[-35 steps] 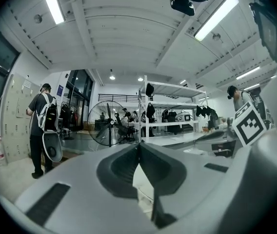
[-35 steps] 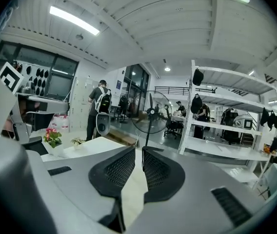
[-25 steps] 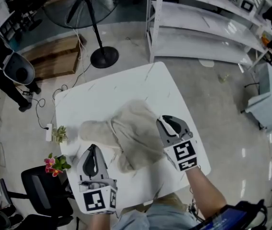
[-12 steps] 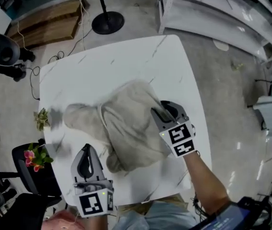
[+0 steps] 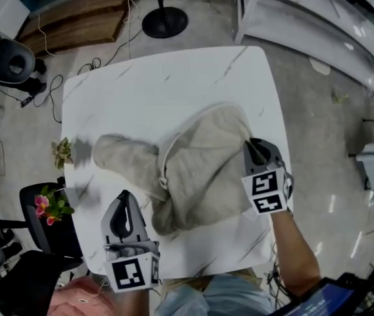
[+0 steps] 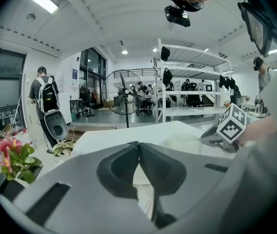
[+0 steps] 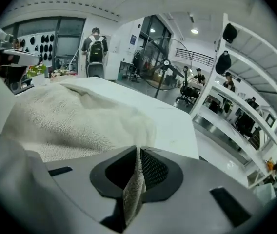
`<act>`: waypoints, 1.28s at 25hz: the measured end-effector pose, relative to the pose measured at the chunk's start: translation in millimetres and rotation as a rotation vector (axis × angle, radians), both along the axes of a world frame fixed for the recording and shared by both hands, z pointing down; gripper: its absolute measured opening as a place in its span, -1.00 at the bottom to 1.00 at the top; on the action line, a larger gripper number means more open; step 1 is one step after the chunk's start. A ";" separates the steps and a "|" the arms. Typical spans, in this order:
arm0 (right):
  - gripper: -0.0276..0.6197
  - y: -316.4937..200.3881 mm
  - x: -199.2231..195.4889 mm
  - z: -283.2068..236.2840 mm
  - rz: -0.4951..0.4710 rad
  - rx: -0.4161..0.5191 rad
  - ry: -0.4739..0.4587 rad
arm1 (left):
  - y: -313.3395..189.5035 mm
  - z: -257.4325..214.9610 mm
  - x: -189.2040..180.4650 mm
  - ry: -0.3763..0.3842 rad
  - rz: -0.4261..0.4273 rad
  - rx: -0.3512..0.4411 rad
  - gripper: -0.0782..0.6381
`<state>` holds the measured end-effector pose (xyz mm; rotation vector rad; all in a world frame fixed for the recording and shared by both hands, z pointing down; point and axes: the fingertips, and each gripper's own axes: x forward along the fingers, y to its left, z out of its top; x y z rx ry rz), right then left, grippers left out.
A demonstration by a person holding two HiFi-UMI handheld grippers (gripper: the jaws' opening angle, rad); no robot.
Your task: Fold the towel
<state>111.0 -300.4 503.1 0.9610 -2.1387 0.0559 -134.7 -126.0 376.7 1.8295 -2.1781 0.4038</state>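
Towel (image 5: 200,170) is lying rumpled on the table (image 5: 141,91); right gripper (image 5: 252,145), jaws just closing, is pinching its edge; left gripper (image 5: 124,196) is hovering clenched

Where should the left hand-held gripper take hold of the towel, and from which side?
Likely the towel's bunched near lobe, approached from the left: it bulges up right beside the shut left hand-held gripper, which must open first.
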 end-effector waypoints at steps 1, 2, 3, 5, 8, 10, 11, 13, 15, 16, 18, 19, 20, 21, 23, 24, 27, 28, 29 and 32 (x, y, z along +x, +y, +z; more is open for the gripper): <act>-0.80 -4.7 15.8 1.2 0.029 0.001 0.010 | -1.0 1.3 1.1 -0.001 0.005 0.000 -0.76; -0.80 -9.2 31.7 2.1 0.057 0.004 0.021 | -2.2 2.1 2.6 -0.004 0.010 0.000 -0.76; -0.80 -13.4 47.3 2.8 0.083 0.006 0.033 | -3.3 2.5 4.4 -0.007 0.016 0.001 -0.76; -0.80 -20.9 76.4 2.5 0.130 0.010 0.054 | -6.2 2.0 9.2 -0.009 0.024 0.002 -0.76; -0.79 -29.2 114.7 1.0 0.195 0.015 0.079 | -10.8 -0.5 17.3 -0.008 0.038 0.003 -0.76; -0.79 -32.4 135.4 1.2 0.239 0.015 0.086 | -13.0 -1.9 20.3 -0.011 0.046 0.003 -0.76; -0.79 -33.1 143.6 1.7 0.257 0.014 0.090 | -13.7 -2.7 20.9 -0.015 0.049 0.004 -0.76; -0.79 -33.3 157.2 3.6 0.285 0.011 0.100 | -14.2 -4.4 21.2 -0.021 0.051 0.006 -0.76; -0.79 -32.5 169.4 6.3 0.307 0.007 0.113 | -14.0 -6.1 21.8 -0.024 0.049 0.004 -0.76; -0.79 -31.8 174.2 7.7 0.315 0.003 0.117 | -13.5 -6.8 21.9 -0.024 0.047 0.003 -0.76; -0.79 -29.4 177.6 8.9 0.319 -0.008 0.106 | -12.0 -8.1 20.9 -0.025 0.043 0.003 -0.76; -0.77 -28.2 175.4 7.3 0.315 -0.015 0.083 | -11.1 -8.9 19.8 -0.027 0.040 0.005 -0.76; -0.73 -27.0 170.4 3.1 0.309 -0.021 0.042 | -10.1 -10.1 18.5 -0.029 0.036 0.008 -0.76; -0.67 -25.8 163.2 -4.5 0.300 -0.025 -0.011 | -8.5 -11.9 17.0 -0.029 0.033 0.012 -0.76; -0.40 -22.6 142.8 -30.9 0.271 -0.010 -0.121 | -3.3 -18.5 12.8 -0.026 0.028 0.024 -0.76; -0.33 -20.7 129.3 -48.3 0.247 0.012 -0.163 | 0.1 -23.1 9.5 -0.025 0.028 0.032 -0.76; -0.32 -15.0 71.3 -102.5 0.114 0.102 -0.240 | 13.6 -32.5 -1.9 -0.020 0.018 0.056 -0.76; -0.32 -11.5 47.3 -118.3 0.057 0.125 -0.257 | 19.2 -32.7 -5.1 -0.010 0.010 0.062 -0.76; -0.32 -5.2 22.1 -132.5 0.001 0.139 -0.267 | 25.2 -33.6 -8.4 0.001 0.004 0.067 -0.76; -0.32 26.2 -56.3 -165.6 -0.157 0.160 -0.275 | 44.1 -45.1 -24.5 0.014 -0.006 0.095 -0.76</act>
